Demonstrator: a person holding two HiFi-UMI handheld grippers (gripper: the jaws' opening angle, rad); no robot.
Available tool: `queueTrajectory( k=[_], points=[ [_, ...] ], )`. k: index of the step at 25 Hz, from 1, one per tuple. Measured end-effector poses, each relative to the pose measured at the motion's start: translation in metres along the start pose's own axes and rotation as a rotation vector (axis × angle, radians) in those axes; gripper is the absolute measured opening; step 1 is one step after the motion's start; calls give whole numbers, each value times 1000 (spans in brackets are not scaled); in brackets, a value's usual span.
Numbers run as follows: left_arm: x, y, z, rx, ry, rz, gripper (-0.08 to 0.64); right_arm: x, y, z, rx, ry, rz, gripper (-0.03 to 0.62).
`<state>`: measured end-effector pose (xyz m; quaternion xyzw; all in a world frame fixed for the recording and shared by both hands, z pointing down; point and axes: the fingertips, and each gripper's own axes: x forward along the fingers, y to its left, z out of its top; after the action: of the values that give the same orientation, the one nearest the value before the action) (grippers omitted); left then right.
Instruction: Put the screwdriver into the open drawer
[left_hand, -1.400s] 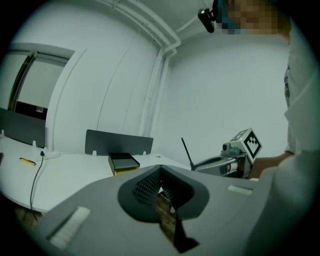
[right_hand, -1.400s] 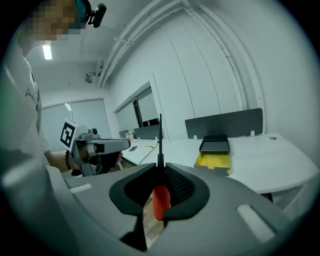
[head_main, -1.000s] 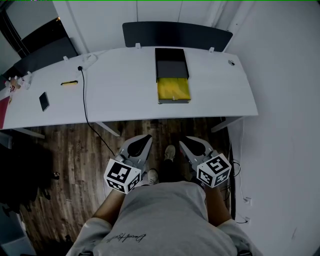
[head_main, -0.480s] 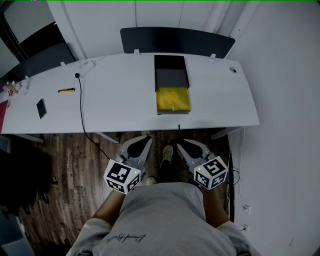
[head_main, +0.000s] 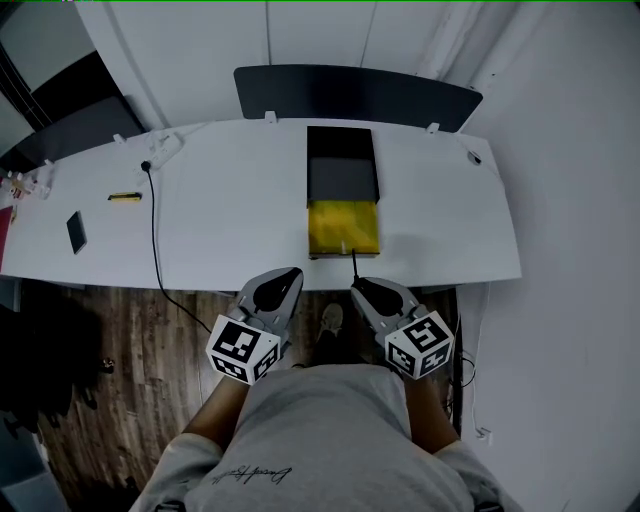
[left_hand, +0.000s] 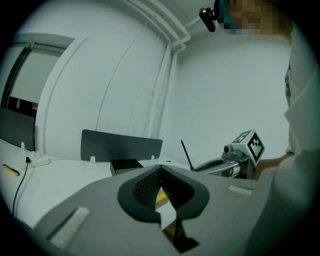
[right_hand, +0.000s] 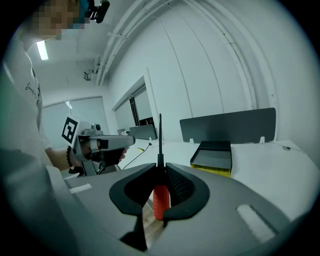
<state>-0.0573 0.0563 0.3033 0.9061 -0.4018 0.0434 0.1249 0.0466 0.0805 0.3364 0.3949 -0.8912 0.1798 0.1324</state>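
The right gripper (head_main: 358, 288), low and right of centre in the head view, is clenched on the screwdriver (right_hand: 160, 200). The red handle sits between the pads, and the thin dark shaft sticks out past the tips, over the near edge of the desk (head_main: 220, 230). The drawer (head_main: 344, 228), yellow inside and pulled out of a black box (head_main: 342, 165), lies at the centre of that view, its front edge close to the shaft's tip. The left gripper (head_main: 290, 273), beside the right at lower centre, has its jaws closed together on nothing.
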Motion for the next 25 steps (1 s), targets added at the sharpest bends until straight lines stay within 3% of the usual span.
queueTrajectory(
  k=[17,25],
  points=[
    [111,32,29,10,13,78,2,54,-107,47,-64,23,100,74],
    [133,41,34,6,5,115,2,64,-131,57,-93,36,134,74]
  ],
)
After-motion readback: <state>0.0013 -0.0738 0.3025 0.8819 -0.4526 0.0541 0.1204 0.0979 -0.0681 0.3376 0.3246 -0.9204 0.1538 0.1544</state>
